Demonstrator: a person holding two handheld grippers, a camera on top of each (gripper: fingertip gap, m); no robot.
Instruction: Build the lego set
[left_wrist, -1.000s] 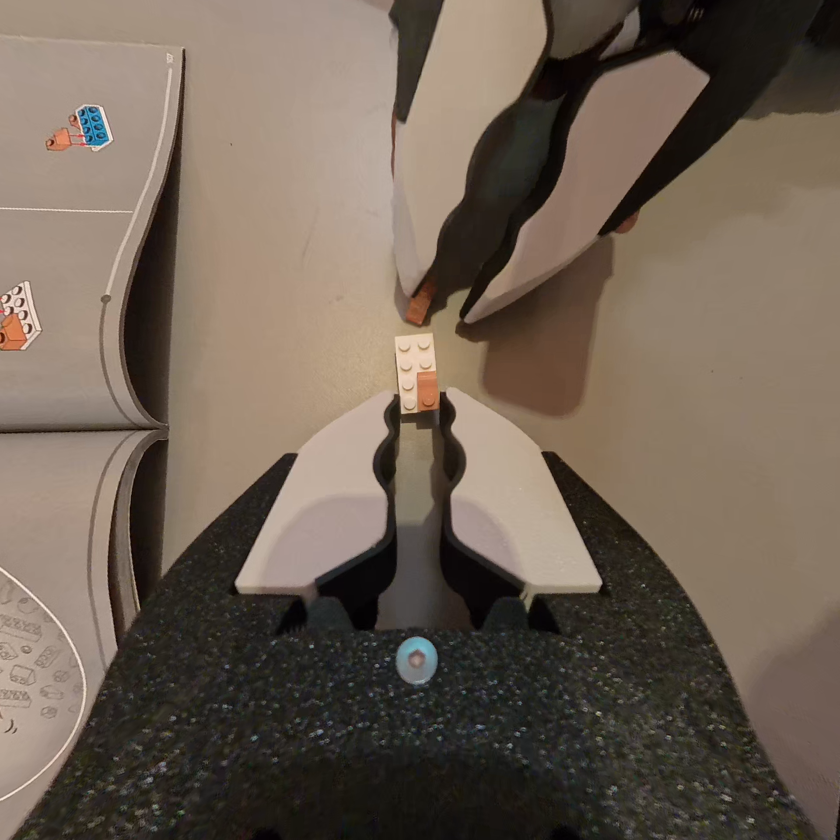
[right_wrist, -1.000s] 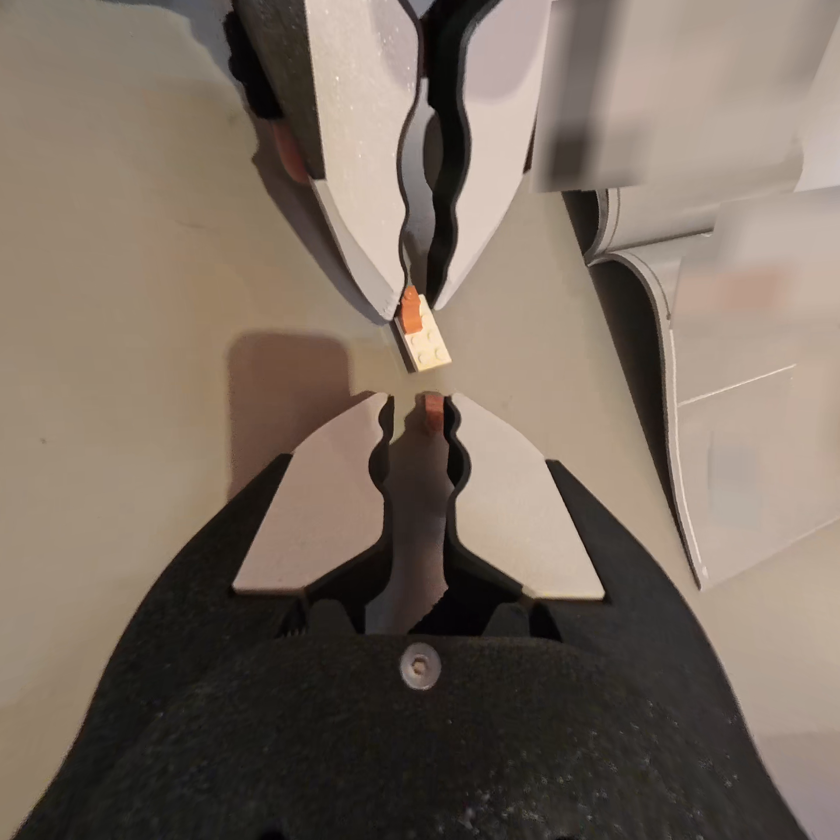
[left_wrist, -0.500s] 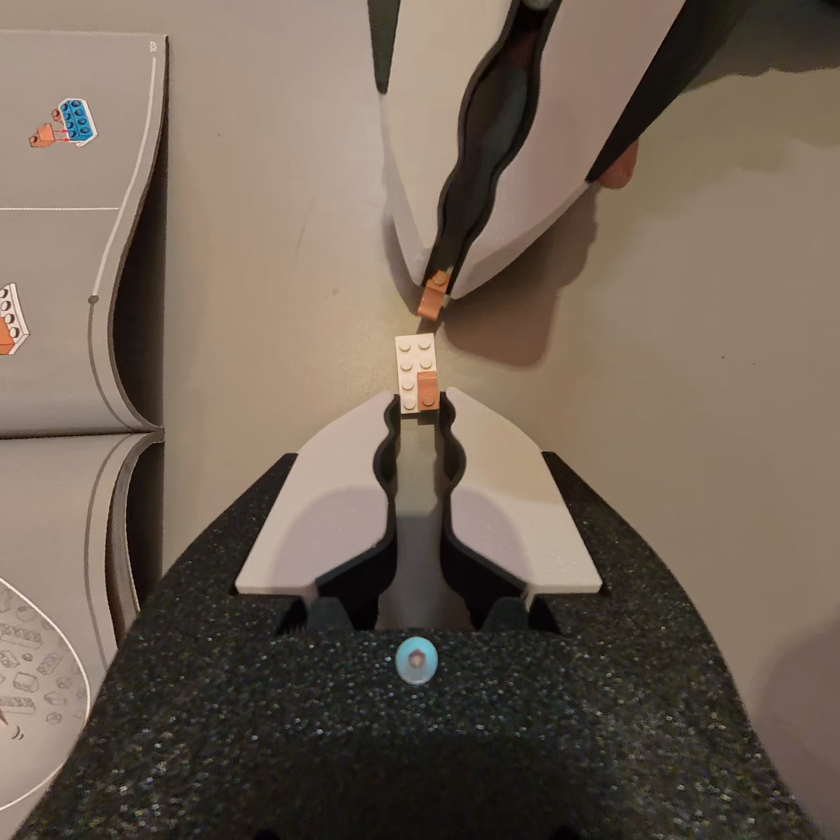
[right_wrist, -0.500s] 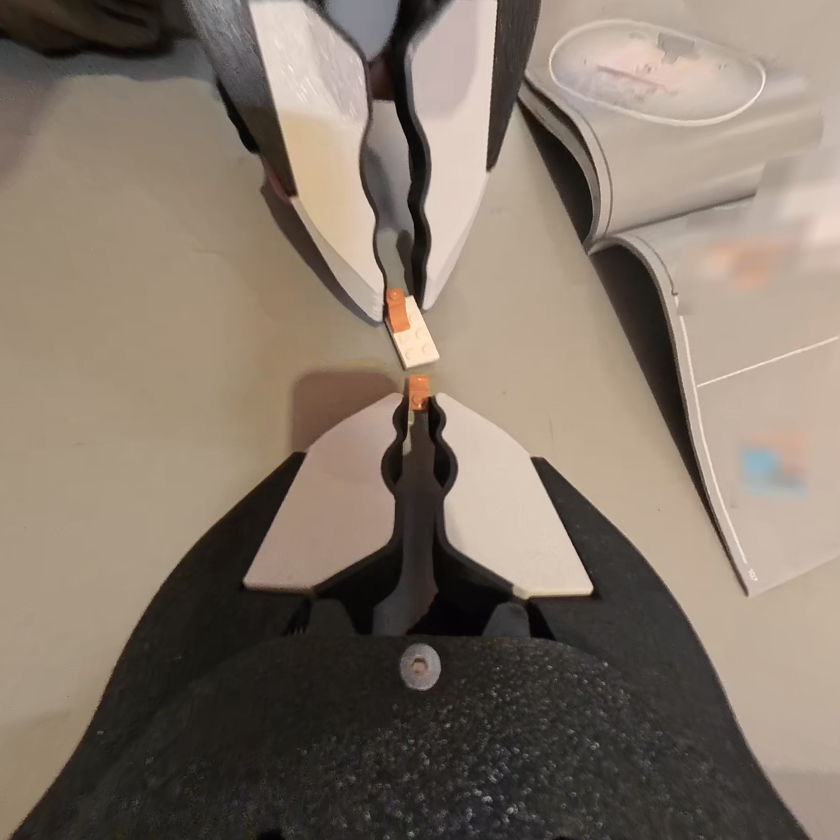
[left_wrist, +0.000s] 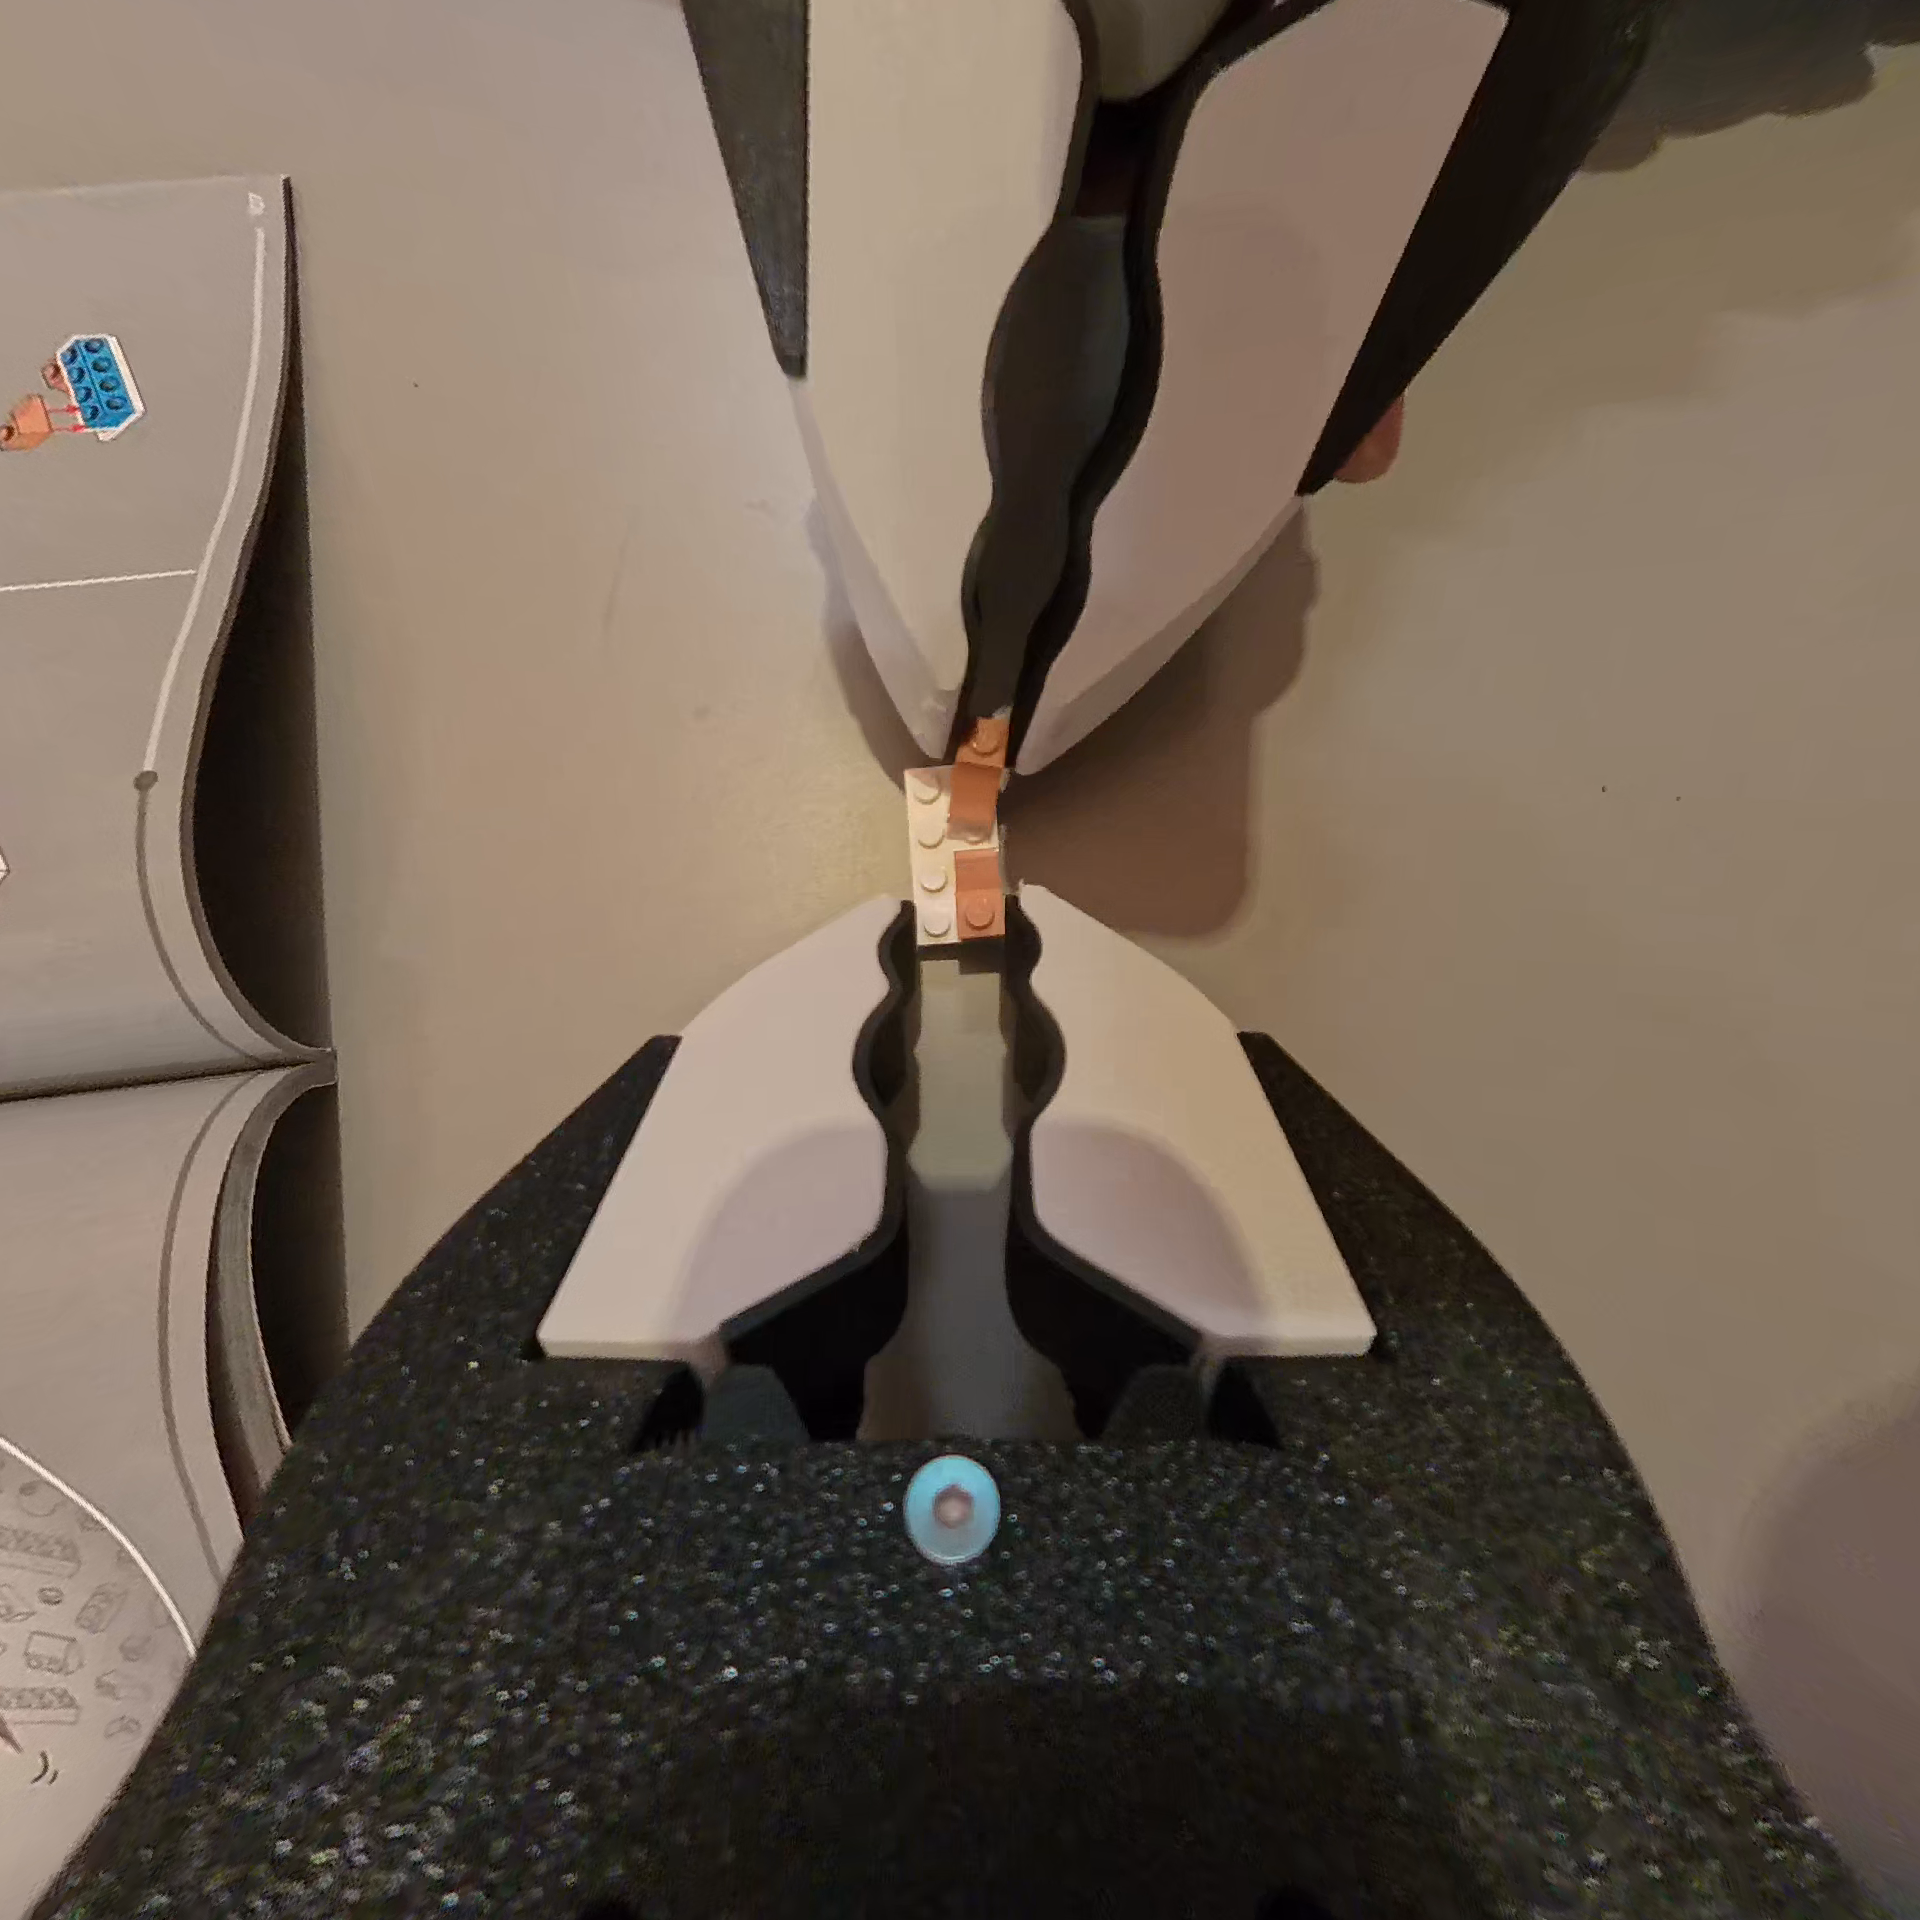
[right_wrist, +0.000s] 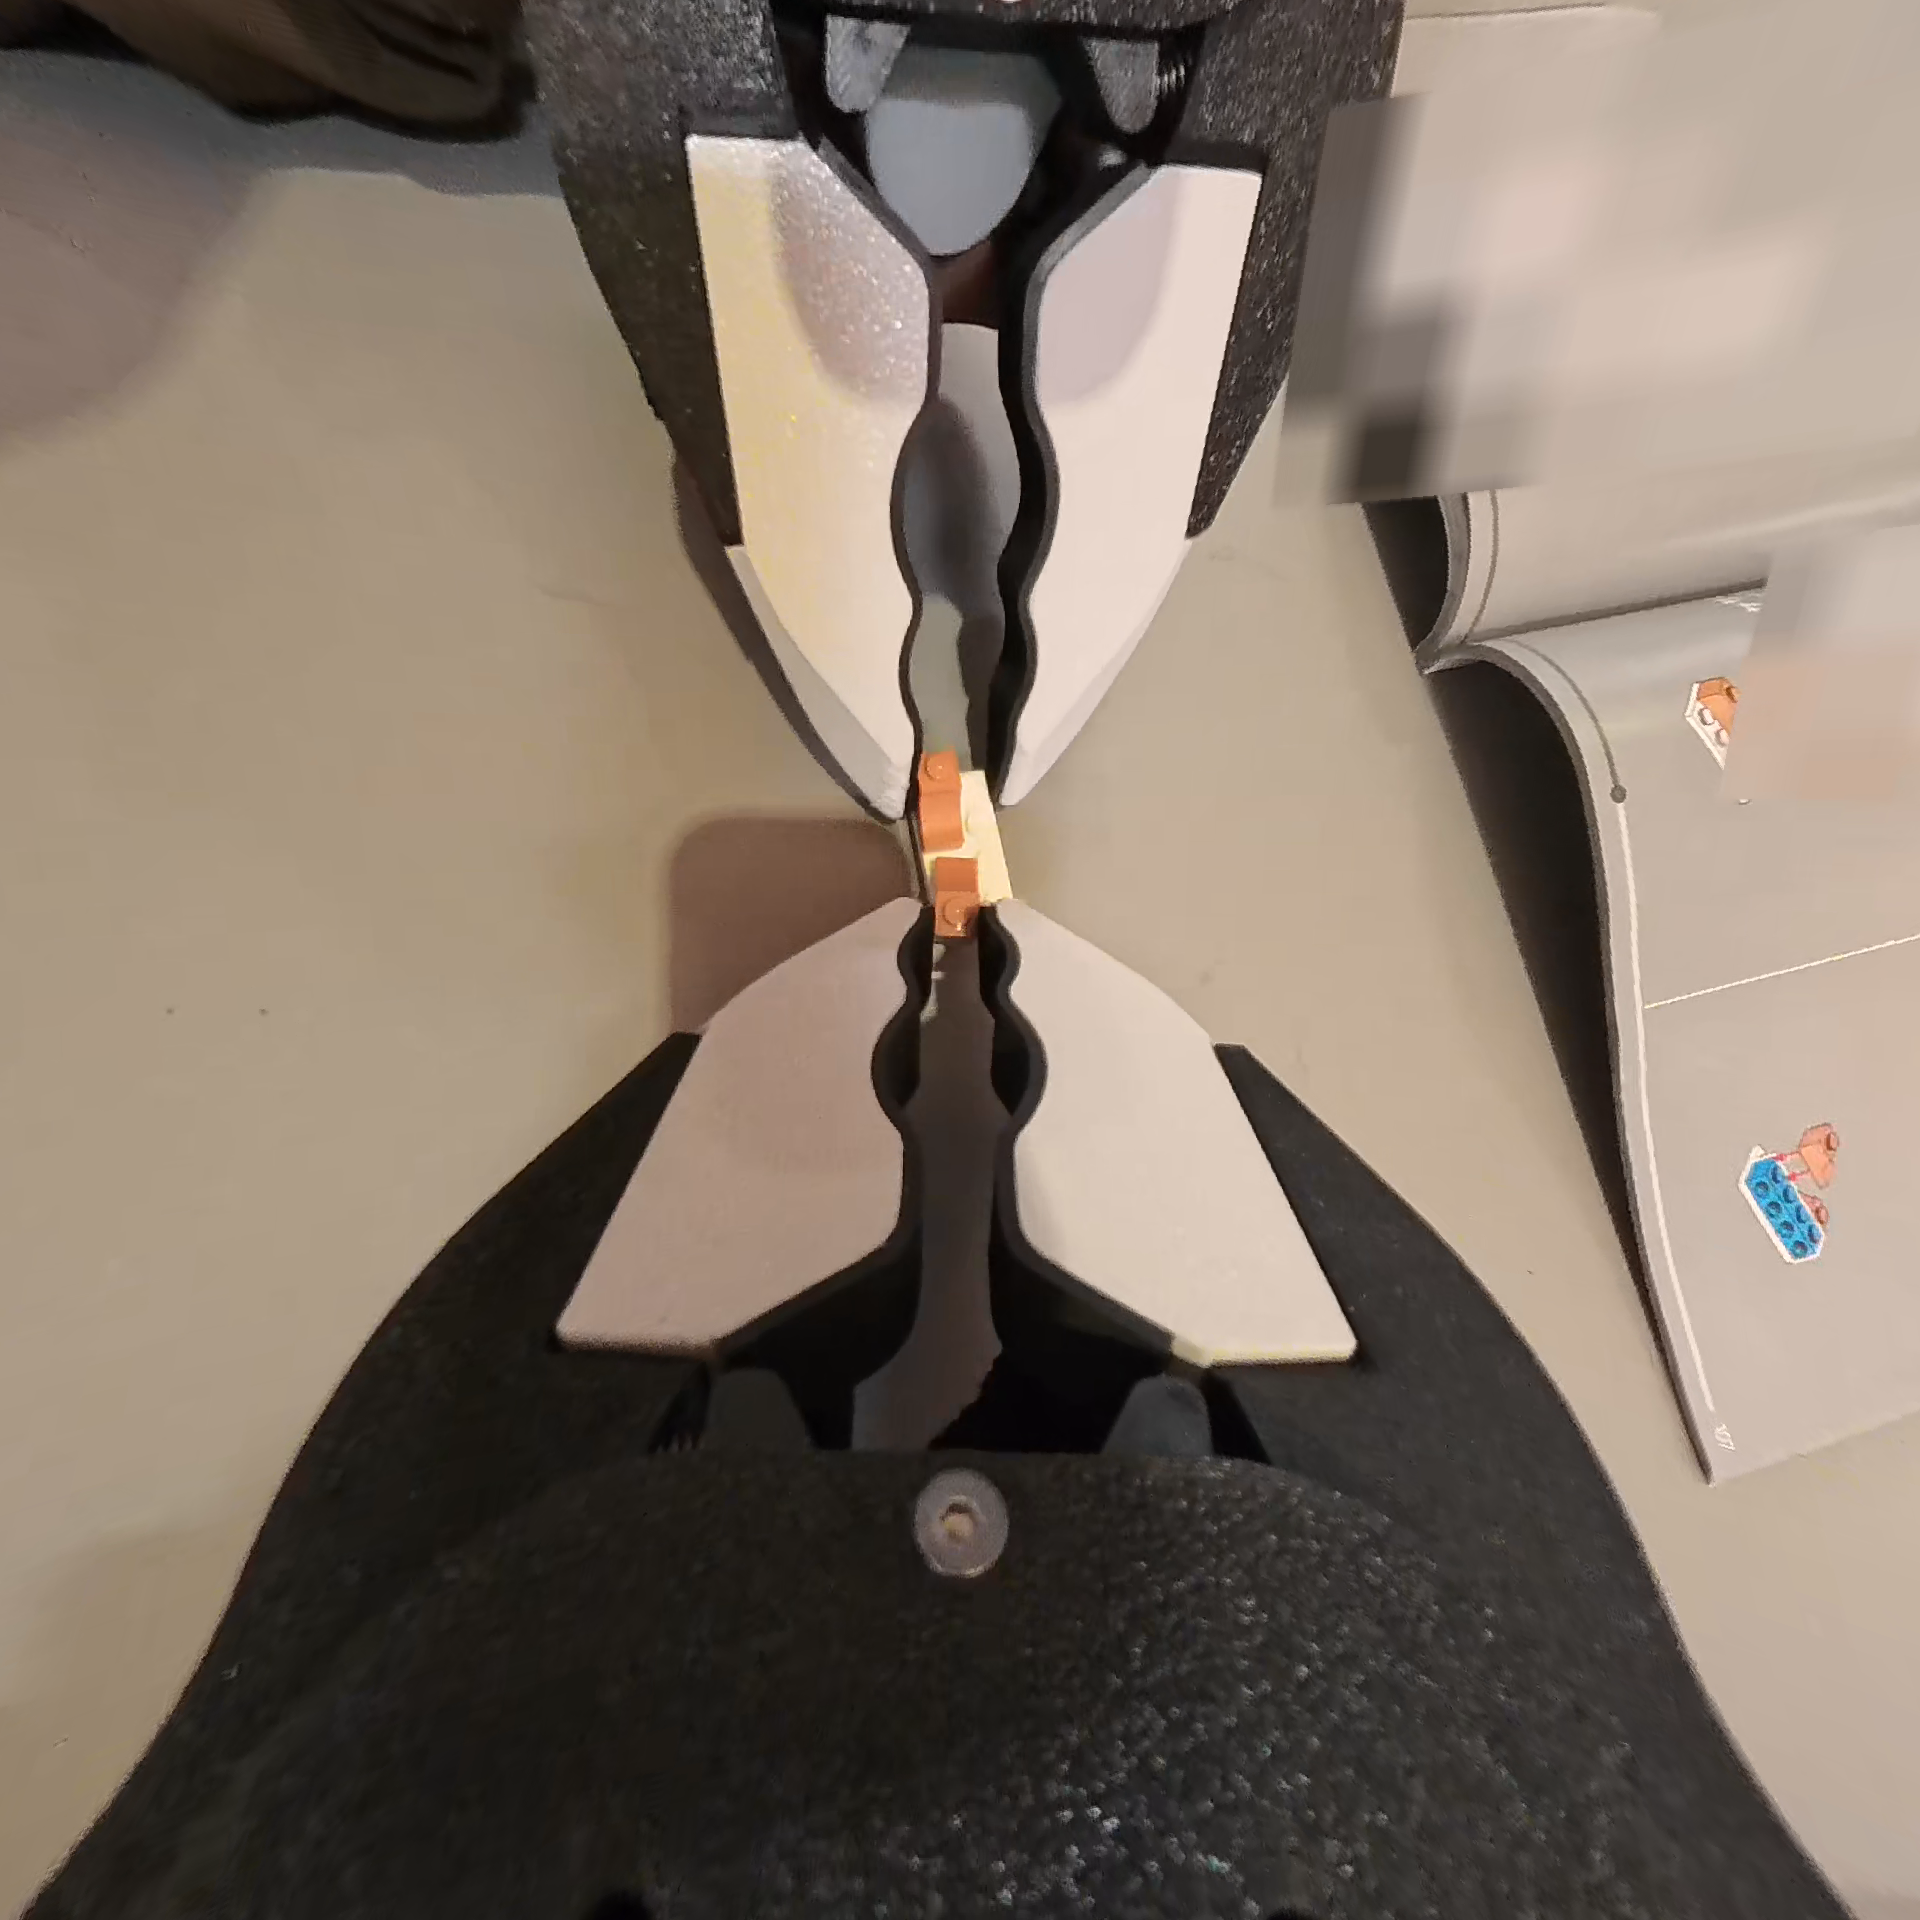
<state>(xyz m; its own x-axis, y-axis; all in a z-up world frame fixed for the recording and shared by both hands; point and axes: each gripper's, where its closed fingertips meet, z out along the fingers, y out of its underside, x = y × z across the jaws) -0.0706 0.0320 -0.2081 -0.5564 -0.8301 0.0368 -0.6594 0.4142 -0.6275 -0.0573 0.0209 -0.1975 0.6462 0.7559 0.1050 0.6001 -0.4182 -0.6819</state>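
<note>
Left gripper (left_wrist: 961, 925) clamping small white studded plate (left_wrist: 932, 852), right gripper (right_wrist: 954, 920) pinching tiny orange-brown piece (right_wrist: 953, 902) onto it, open grey instruction booklet (left_wrist: 125, 644) lying left.

No readable text, brand or label appears in either view. The open instruction booklet (left_wrist: 125, 644) beside the work area carries only printed brick diagrams and thin guide lines; a tiny page number sits at its corner, too small to make out, and parts of the pages are blurred in the right wrist view.
</note>
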